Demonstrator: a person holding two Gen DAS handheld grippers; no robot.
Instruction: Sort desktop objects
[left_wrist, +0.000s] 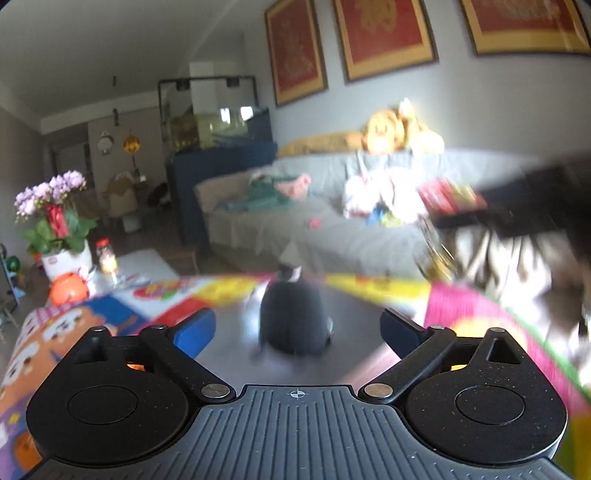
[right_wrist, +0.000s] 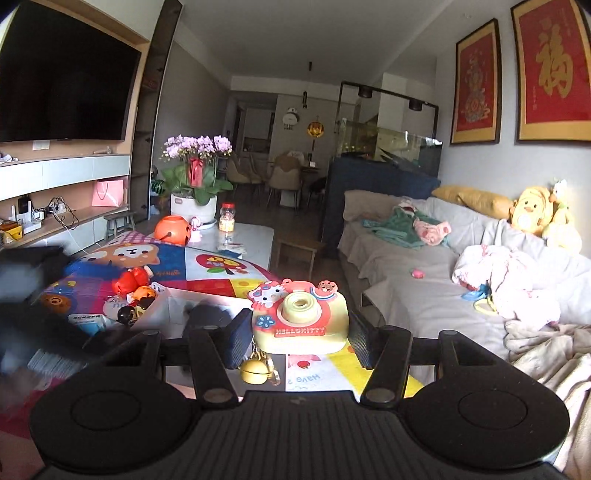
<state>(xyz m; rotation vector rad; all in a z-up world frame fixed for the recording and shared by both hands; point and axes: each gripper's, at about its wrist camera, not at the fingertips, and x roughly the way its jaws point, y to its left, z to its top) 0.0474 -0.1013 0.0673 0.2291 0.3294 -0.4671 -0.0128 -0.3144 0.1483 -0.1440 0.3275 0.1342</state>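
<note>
A: What is held by the right claw (right_wrist: 300, 334)?

B: A yellow toy camera (right_wrist: 300, 314) is clamped between its two pads, lifted above the tabletop (right_wrist: 221, 275). A small yellow bell (right_wrist: 254, 371) is seen hanging under it.

A: And the left claw (left_wrist: 297, 332)?

B: It is spread wide and nothing is gripped. A dark bottle (left_wrist: 293, 317) is seen standing on a grey surface between and beyond the pads, untouched by them. The picture is blurred, so more cannot be told about it.

A: Where should the camera be put?

B: That cannot be told for sure. A white box (right_wrist: 162, 306) with small toys is seen to the left on the tabletop; it is judged to be a likely place.

A: How is the step done well?

B: The grip should be kept firm, because the camera is smooth and round. It should be carried level and high enough that the bell is not caught on the box edge. It should be lowered fully before the pads are opened.
</note>
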